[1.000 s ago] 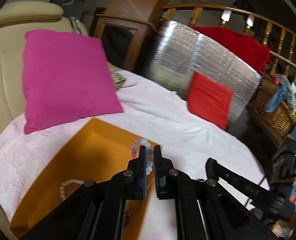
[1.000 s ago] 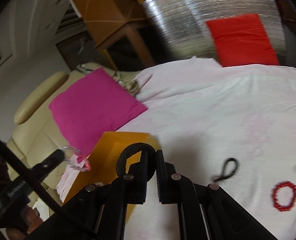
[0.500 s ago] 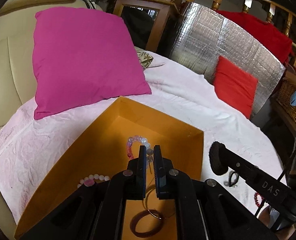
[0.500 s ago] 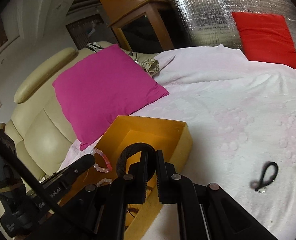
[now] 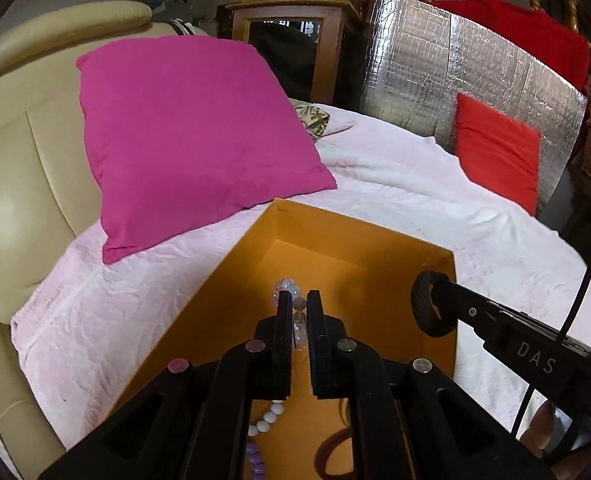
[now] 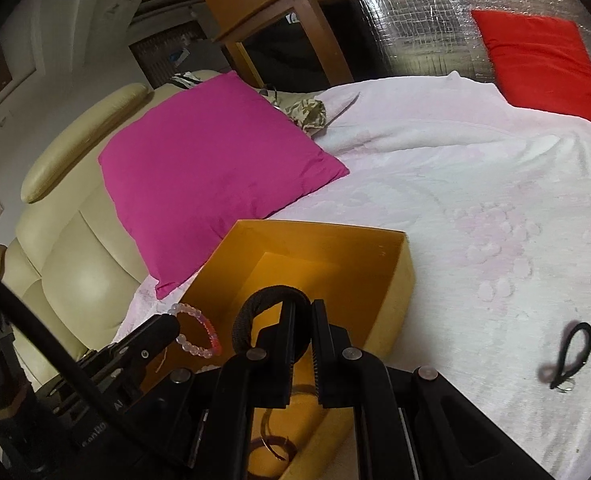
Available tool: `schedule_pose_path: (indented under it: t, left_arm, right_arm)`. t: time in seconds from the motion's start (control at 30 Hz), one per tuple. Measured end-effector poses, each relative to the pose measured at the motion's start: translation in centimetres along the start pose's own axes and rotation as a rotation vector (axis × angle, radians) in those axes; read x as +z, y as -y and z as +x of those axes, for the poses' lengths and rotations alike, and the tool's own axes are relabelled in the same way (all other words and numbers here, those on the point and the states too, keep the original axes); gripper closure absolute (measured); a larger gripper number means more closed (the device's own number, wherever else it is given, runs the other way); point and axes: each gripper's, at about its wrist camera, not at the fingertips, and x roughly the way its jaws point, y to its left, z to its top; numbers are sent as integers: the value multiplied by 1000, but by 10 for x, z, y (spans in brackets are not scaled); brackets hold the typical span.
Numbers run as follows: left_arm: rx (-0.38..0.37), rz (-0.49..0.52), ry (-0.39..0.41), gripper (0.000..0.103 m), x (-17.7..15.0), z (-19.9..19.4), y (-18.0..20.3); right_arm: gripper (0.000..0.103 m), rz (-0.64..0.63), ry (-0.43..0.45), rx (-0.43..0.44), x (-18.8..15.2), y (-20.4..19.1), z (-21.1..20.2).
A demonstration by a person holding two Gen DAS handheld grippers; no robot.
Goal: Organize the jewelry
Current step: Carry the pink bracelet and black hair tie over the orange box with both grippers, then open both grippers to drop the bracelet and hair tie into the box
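Observation:
An open orange box (image 5: pixel 359 240) (image 6: pixel 395 280) sits on the pale pink bedspread. My left gripper (image 5: pixel 297 304) is shut on a clear and pink bead bracelet (image 5: pixel 291 288) and holds it over the box; the bracelet also shows in the right wrist view (image 6: pixel 199 332). My right gripper (image 6: pixel 303 312) is shut on a black ring-shaped band (image 6: pixel 255 312) over the box's right side; the band also shows in the left wrist view (image 5: pixel 427 308). A white bead bracelet (image 5: pixel 267 416) and a brown bangle (image 6: pixel 271 448) lie in the box.
A magenta pillow (image 5: pixel 191 136) leans on the cream headboard (image 5: pixel 15 160) behind the box. A black cord loop (image 6: pixel 571 348) lies on the bedspread to the right. A red cushion (image 5: pixel 495 148) rests against a silver foil panel (image 5: pixel 455 80).
Both grippers have moved forward over the orange box, each keeping its piece. The box now fills more of both views.

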Motion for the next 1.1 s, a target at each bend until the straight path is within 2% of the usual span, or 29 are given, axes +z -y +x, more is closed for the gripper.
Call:
schedule_pose_path:
  t: [0.37,0.8,0.83,0.9,0.97,1.1]
  left_arm:
    - [48,35,-9,96,1,6,1]
    - [118,55,-29,95,0,13,2]
    - [119,58,-29,93,1,14,2]
    - [126,67,-25,82,1,13,4]
    - [138,66,-13,60,2,11,5]
    - [162,69,23,47,4,5,7]
  right_arm:
    - [91,18,-13,1,0,-2,18]
    - [87,94,-16,28,2,11,15]
    - [87,100,-14,28,3,12,15]
    - [87,107,-10,29,3,14,13]
    - [87,109,-6,29,3,15,11]
    - [87,102,-7,24,2,16,7]
